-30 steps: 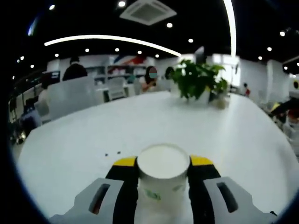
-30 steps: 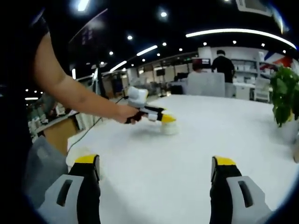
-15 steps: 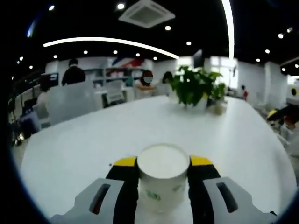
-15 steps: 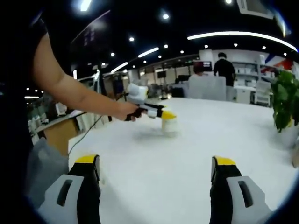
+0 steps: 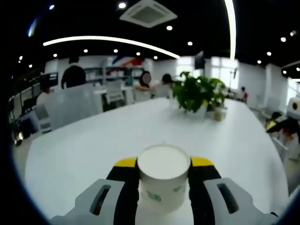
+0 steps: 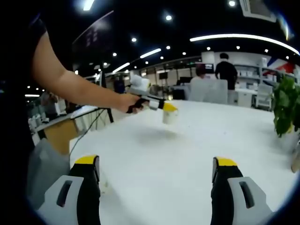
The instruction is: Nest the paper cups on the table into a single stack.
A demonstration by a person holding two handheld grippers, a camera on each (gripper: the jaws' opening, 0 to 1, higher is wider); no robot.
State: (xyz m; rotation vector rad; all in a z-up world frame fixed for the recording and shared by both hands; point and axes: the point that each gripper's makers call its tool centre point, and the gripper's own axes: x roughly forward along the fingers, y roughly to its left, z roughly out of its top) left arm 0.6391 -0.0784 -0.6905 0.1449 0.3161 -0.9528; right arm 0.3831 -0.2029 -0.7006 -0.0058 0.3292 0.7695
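Left gripper [image 5: 163, 176]: its yellow-tipped black jaws are closing on the sides of a white paper cup with green print [image 5: 163, 180], one jaw pressing each side, the cup's mouth facing upward

Cup position: in the right gripper view the left gripper [image 6: 161, 107] is carrying the same white paper cup [image 6: 169, 116] clear of the white round tabletop [image 6: 187, 159], a faint shadow lying beneath it

Right gripper [image 6: 157, 180]: its jaws are standing wide apart over bare tabletop, gripping nothing

Surroundings: a green potted plant [image 5: 196, 92] is standing at the far edge of the tabletop [image 5: 117, 136]; a person's bare forearm [image 6: 79, 91] is reaching to the left gripper's handle

Step in hand (judgement): the held cup is being carried toward the cup it must nest into; no second cup is visible on the tabletop

Doing it well (judgement): keeping the cup upright, squeezing lightly so that the thin wall is not crushed, centring it above the receiving cup's mouth, lowering it straight, and steadying the receiving cup with the free right gripper should prevent tipping
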